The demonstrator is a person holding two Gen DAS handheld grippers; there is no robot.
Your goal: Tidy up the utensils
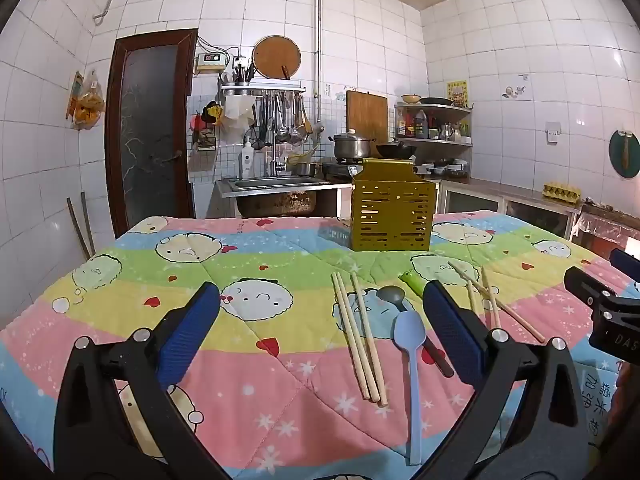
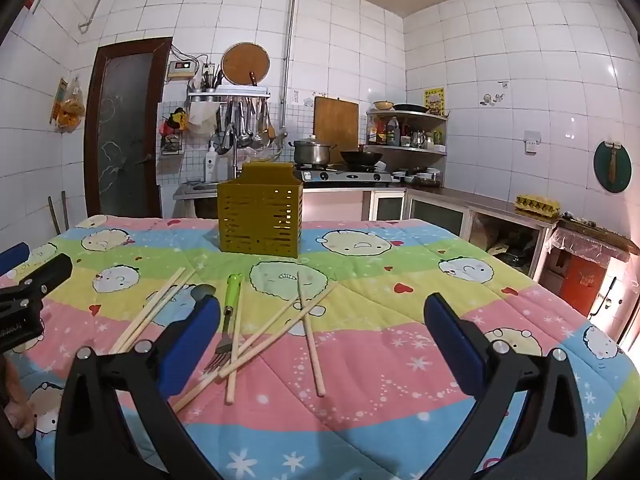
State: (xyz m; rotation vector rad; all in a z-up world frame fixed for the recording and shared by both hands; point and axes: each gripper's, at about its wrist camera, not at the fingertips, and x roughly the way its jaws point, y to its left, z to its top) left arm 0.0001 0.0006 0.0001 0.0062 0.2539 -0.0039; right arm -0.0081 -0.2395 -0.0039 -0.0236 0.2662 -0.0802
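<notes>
Left wrist: slotted yellow utensil holder [image 1: 392, 216]

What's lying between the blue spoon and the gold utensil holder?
A dark spoon lies just beyond the blue spoon; past it, bare quilt up to the gold utensil holder, in the left wrist view.

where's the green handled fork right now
In the right wrist view the green-handled fork lies on the quilt, left of centre, among the chopsticks, before the yellow utensil holder.

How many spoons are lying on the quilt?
2: a pale blue spoon beside the left chopsticks, and a dark spoon crossing under it. More may hide behind the gripper fingers.
</notes>
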